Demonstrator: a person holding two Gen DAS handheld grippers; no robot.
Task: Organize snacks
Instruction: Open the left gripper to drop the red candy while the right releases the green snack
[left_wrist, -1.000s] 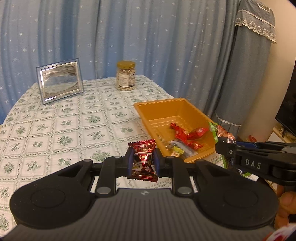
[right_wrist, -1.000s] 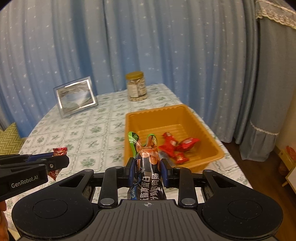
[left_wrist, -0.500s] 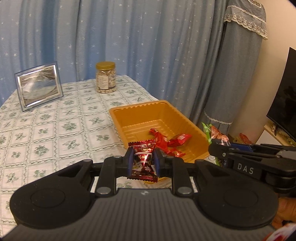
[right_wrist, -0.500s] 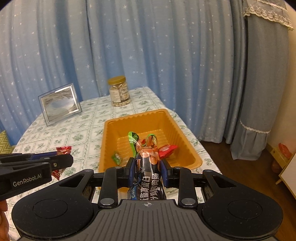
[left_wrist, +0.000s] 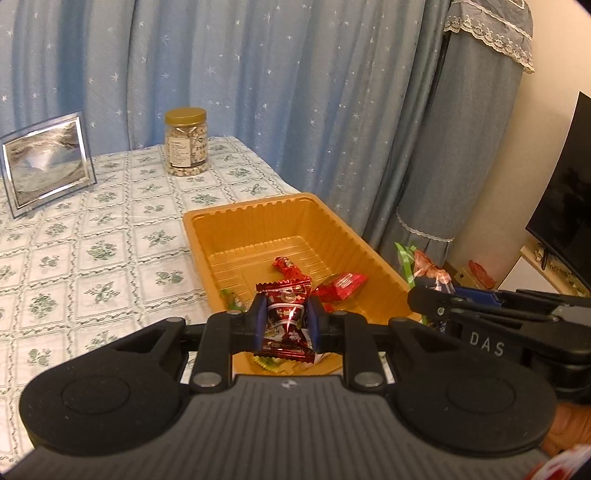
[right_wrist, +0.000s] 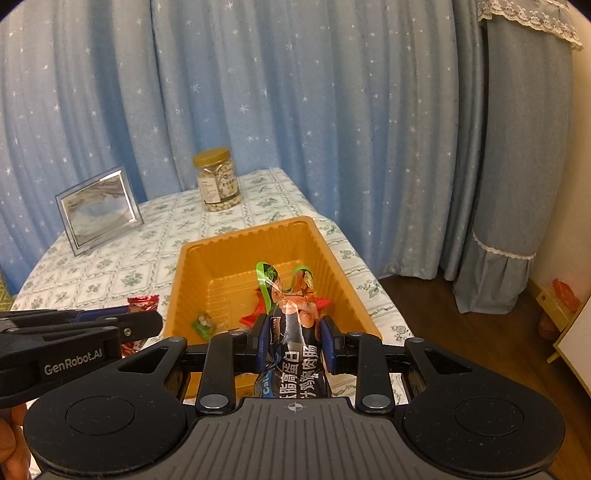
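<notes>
Seen from the left wrist, the left gripper (left_wrist: 285, 325) hung over the near end of the orange tray (left_wrist: 266, 218), its jaws clamped on a dark red candy packet (left_wrist: 286, 321) — red wrapped sweets (left_wrist: 332, 284) lay in the tray beyond. At far right the right gripper (left_wrist: 424, 302) reached in from the side. From the right wrist, the right gripper (right_wrist: 293, 332) was held above the tray's (right_wrist: 251, 240) near edge, pinching a black snack pouch (right_wrist: 291, 354) — on the floral tablecloth (right_wrist: 155, 236) behind stood a nut jar (right_wrist: 218, 181) and a picture frame (right_wrist: 98, 208).

One tray (left_wrist: 236, 221), one jar (left_wrist: 185, 142), one frame (left_wrist: 46, 162)
</notes>
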